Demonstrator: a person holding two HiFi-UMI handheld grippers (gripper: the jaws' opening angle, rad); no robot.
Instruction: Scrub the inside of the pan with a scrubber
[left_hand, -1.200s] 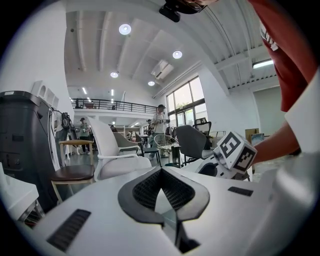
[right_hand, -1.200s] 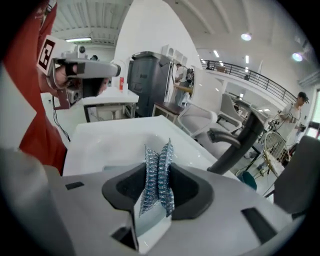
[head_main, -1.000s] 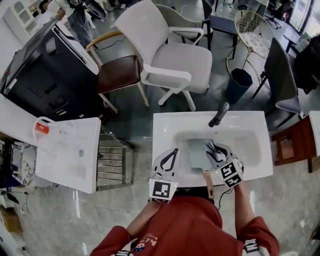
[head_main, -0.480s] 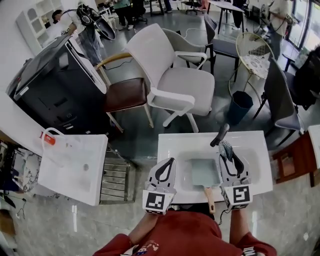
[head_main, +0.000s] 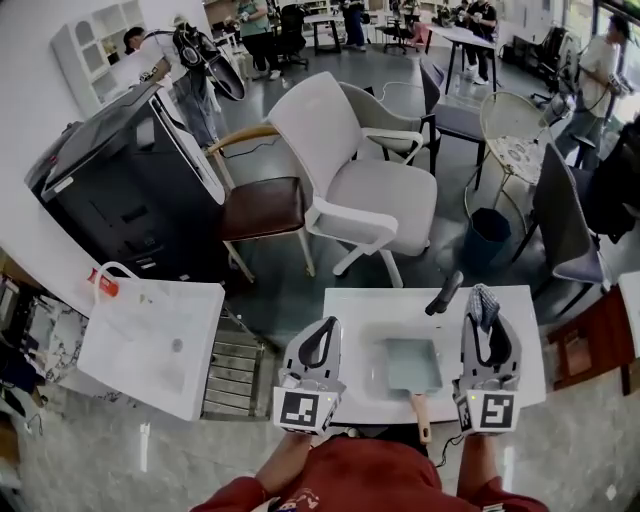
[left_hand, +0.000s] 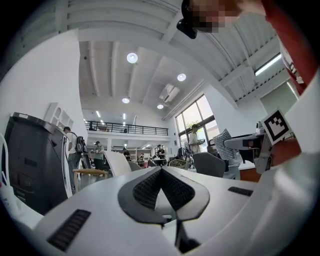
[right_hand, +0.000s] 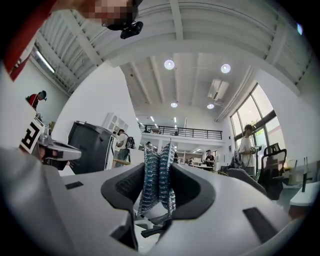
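A square grey pan (head_main: 412, 364) with a wooden handle (head_main: 421, 414) lies in the white sink (head_main: 350, 315) in front of me. My right gripper (head_main: 483, 318) is held up over the sink's right side, to the right of the pan and clear of it. It is shut on a blue-grey knitted scrubber (head_main: 482, 298), which stands folded between the pads (right_hand: 159, 175). My left gripper (head_main: 327, 325) is raised over the sink's left rim, shut with nothing in it; its tips meet (left_hand: 161, 170). Both gripper views look level across the room.
A black faucet (head_main: 444, 292) rises at the sink's back. A second white basin (head_main: 150, 345) and a metal rack (head_main: 232, 365) lie to the left. Beyond stand a white chair (head_main: 350, 170), a brown-seated chair (head_main: 262, 208), a black cabinet (head_main: 110, 190) and a blue bin (head_main: 487, 232).
My right gripper has lifted the scrubber out of the pan and swung to the right. Both grippers have risen, and the head view has tilted up.
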